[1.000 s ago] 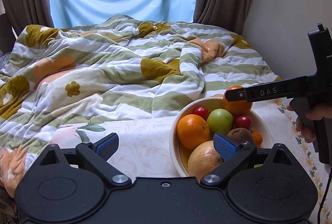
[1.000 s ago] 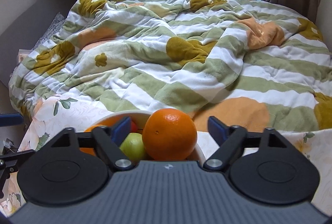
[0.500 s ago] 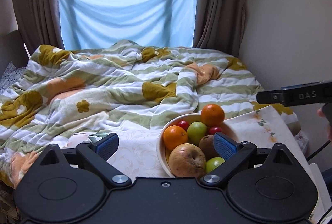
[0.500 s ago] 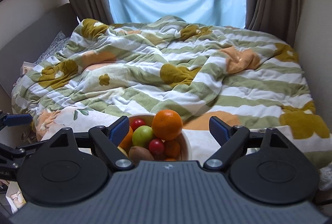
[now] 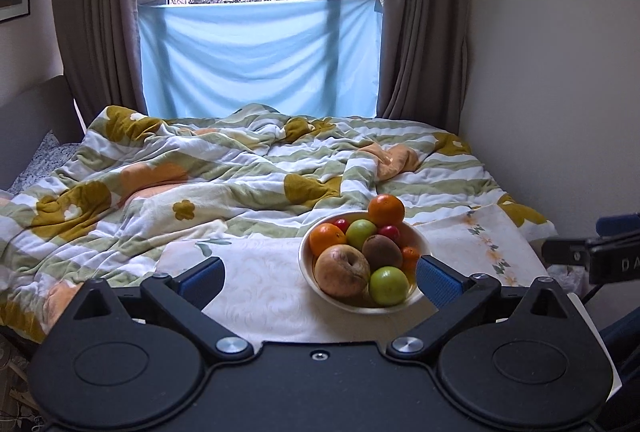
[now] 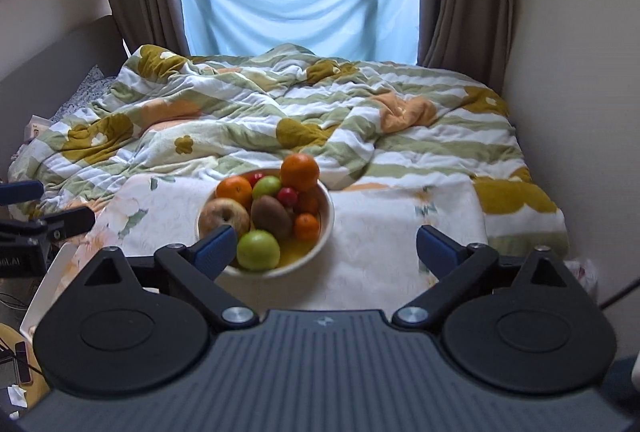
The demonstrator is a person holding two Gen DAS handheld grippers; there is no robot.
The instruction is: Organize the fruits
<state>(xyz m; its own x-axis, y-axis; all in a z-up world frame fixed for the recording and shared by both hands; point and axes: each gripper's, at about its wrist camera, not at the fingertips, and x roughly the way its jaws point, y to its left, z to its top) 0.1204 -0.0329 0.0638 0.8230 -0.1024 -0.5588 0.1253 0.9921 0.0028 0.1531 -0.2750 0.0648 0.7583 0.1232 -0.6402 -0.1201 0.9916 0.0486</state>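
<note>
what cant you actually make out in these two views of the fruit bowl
- Bottom of the bowl: both views, buried under the piled fruit, so a full count is not possible.
- Small red fruits: both views, too small and half covered to name.
- Bowl's near rim: right wrist view, cut by the right gripper finger.
- Left gripper from the right wrist view: cut off at the left edge.

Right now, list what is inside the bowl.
The bowl holds two oranges, two green apples, a brownish apple, a kiwi, small red fruits and small tangerines. Anything beneath the pile is hidden.
</note>
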